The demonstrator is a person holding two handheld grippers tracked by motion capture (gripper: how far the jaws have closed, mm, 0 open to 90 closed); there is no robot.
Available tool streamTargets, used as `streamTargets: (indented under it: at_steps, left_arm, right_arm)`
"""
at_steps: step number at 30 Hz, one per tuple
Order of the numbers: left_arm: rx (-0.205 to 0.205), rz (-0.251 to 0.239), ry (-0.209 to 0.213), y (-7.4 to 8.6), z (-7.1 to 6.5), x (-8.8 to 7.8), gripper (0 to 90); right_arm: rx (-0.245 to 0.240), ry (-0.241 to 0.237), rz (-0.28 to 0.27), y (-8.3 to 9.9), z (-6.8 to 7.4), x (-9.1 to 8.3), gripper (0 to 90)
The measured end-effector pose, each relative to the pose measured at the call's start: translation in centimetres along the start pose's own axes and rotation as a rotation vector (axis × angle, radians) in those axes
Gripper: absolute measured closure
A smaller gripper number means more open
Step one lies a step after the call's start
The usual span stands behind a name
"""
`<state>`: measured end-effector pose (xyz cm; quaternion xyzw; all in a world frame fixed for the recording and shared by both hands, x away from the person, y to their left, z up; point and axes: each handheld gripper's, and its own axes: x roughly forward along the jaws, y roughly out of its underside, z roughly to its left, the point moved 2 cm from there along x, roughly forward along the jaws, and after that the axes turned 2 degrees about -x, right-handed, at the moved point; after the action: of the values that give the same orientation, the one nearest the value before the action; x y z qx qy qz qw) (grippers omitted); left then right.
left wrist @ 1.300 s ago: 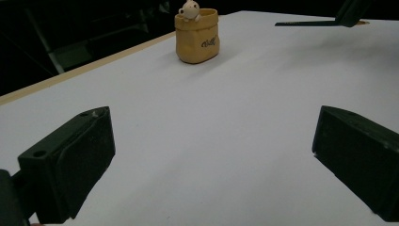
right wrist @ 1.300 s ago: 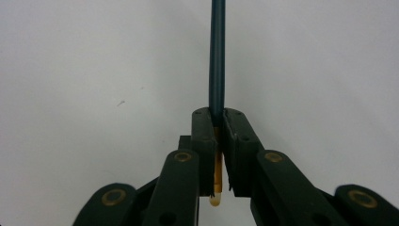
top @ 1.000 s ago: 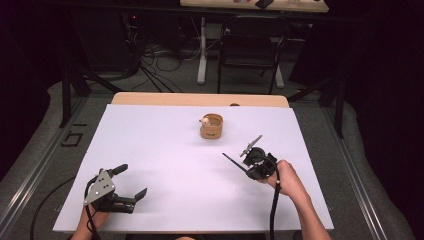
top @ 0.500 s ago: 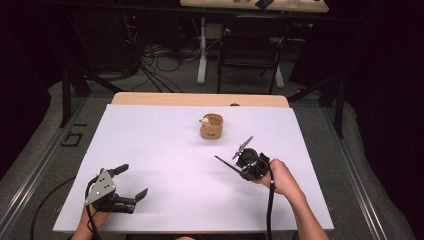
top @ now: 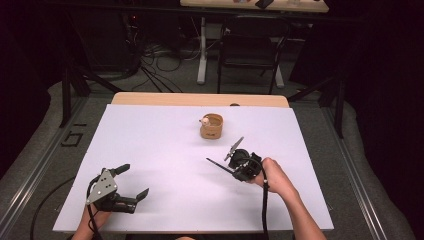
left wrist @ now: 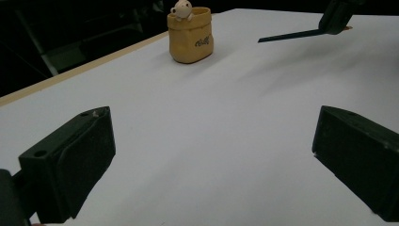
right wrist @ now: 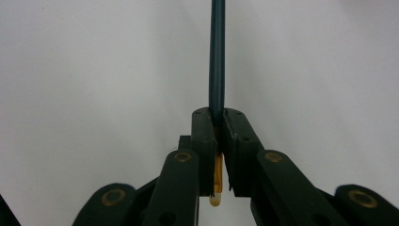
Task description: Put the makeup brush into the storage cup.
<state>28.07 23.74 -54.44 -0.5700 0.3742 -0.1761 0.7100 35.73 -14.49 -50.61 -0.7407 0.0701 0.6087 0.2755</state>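
A thin dark rod (right wrist: pixel 217 56) with a yellowish butt end is pinched between the pressed jaws of the right gripper (right wrist: pixel 217 123), above the white table (top: pixel 160 150). The left gripper (top: pixel 131 181) is held spread wide. Farther off, a tan pot (top: pixel 212 126) is seen.

black jaws, brass-coloured screws, grey three-cornered plate (top: pixel 101 183)

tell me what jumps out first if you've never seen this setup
Most striking is the small tan pot with a little figure peeking over its rim, alone toward the far middle of the white table. Nearer, at the right, the right gripper is shut on a thin dark stick; the left gripper rests open at the near left corner.
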Motion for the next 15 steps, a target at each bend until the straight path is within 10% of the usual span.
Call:
streamTargets:
  at_steps: [15]
  left_arm:
    - [0.008, 0.012, 0.015, -0.1, -0.1, 0.3, 0.0]
  right_arm:
    - [-0.082, -0.027, -0.019, -1.3, 1.0, 0.1, 83.9]
